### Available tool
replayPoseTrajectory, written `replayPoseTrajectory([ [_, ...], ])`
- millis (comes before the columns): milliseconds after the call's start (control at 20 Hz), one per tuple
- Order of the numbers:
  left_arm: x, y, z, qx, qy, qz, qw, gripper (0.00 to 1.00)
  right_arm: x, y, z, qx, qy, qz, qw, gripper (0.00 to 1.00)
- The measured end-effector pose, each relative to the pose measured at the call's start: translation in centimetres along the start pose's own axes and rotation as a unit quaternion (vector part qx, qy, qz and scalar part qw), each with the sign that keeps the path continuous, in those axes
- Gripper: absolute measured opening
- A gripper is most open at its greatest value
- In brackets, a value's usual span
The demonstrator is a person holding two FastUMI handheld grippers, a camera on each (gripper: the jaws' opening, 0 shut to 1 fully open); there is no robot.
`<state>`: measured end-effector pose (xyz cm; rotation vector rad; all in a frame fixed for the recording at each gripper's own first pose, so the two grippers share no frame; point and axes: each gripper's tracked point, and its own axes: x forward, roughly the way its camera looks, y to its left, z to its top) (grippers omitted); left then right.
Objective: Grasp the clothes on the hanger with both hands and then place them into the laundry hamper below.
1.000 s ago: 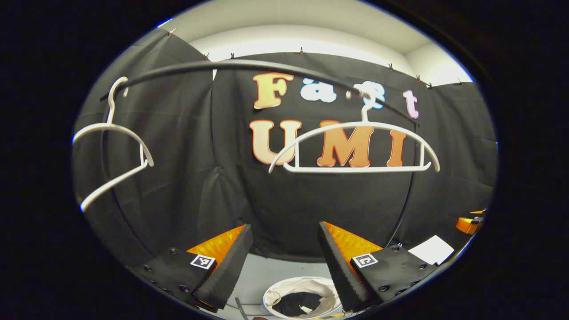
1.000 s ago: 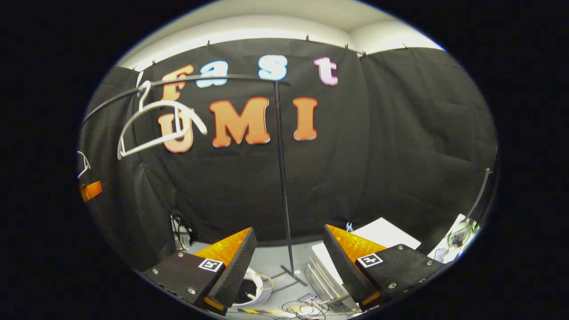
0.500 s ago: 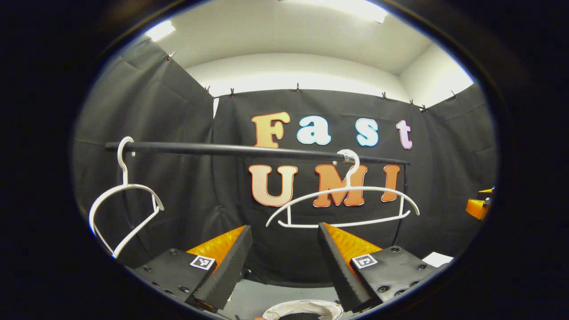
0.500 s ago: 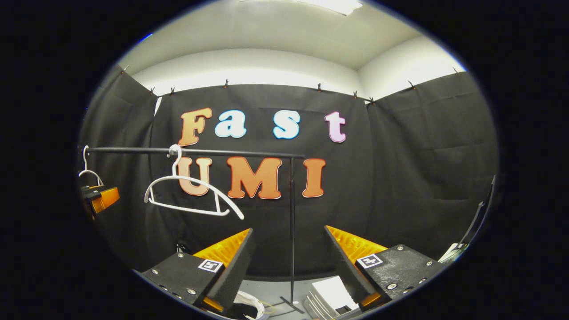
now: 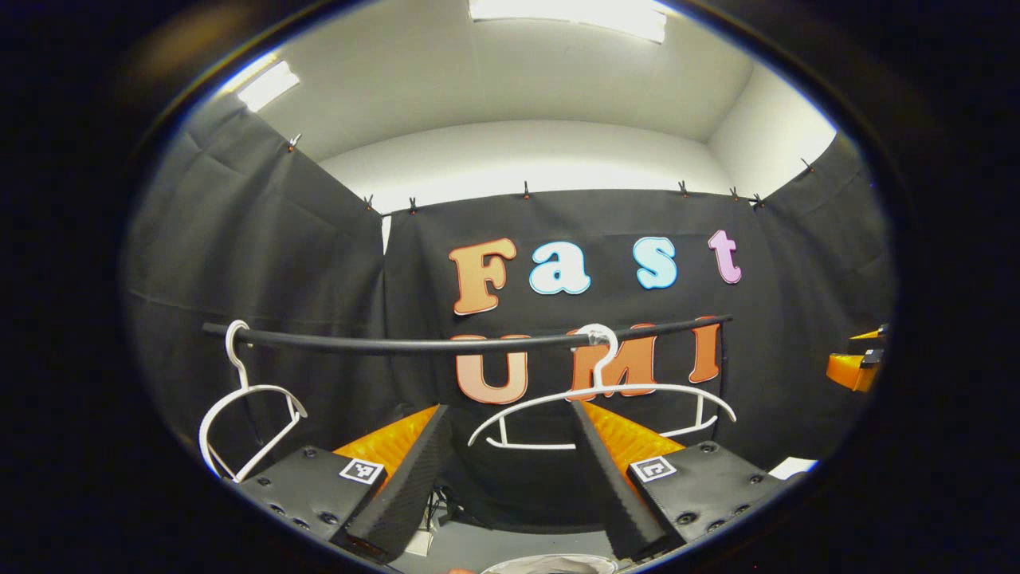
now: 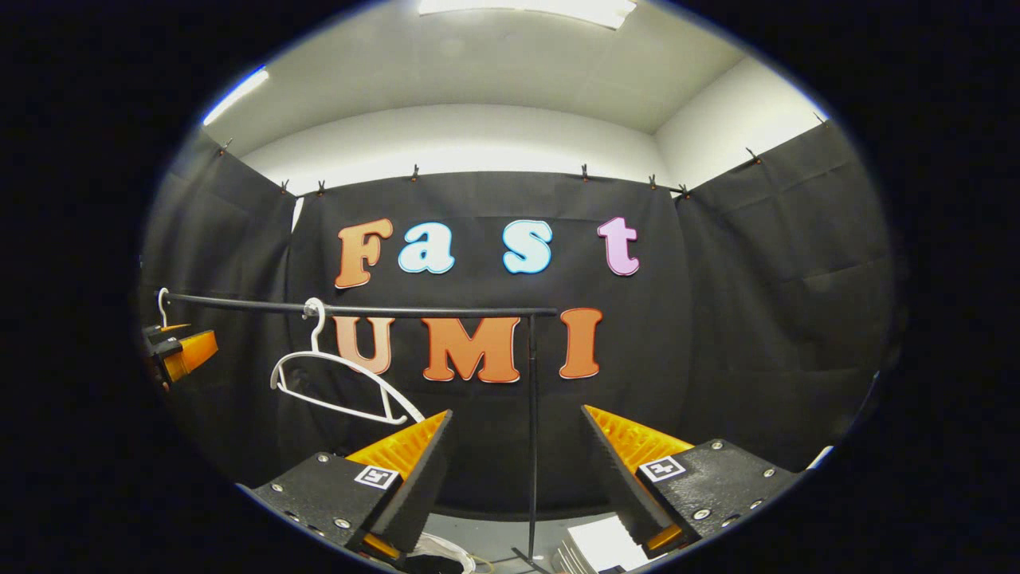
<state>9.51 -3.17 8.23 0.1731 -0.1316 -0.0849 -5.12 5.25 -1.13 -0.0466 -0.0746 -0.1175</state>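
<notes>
Black cloth backs a rail (image 5: 414, 344) where 2 hangers (image 5: 598, 399) (image 5: 247, 414) hang bare, the hamper's (image 5: 550, 564) rim peeks below, no clothes are visible, and both grippers (image 5: 506, 478) (image 6: 518, 470) stand spread and empty, so the job looks finished.

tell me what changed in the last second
Both grippers tilted upward: the rail and hangers dropped lower in both views, the ceiling came in, and the hamper slid to the bottom edge. Both jaws stayed open and empty; hangers remain bare.
</notes>
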Motion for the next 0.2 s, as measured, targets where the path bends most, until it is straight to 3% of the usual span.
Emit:
replayPoseTrajectory([
  [150,-0.9,-0.9,1.9,-0.018,-0.022,0.031,0.999,0.94,1.3,-1.3,1.5,-0.011,-0.015,0.023,1.0,0.94],
  [200,-1.3,-0.9,2.4,-0.026,-0.027,0.042,0.998,0.94,1.3,-1.3,1.8,-0.013,-0.018,0.033,0.999,1.0],
])
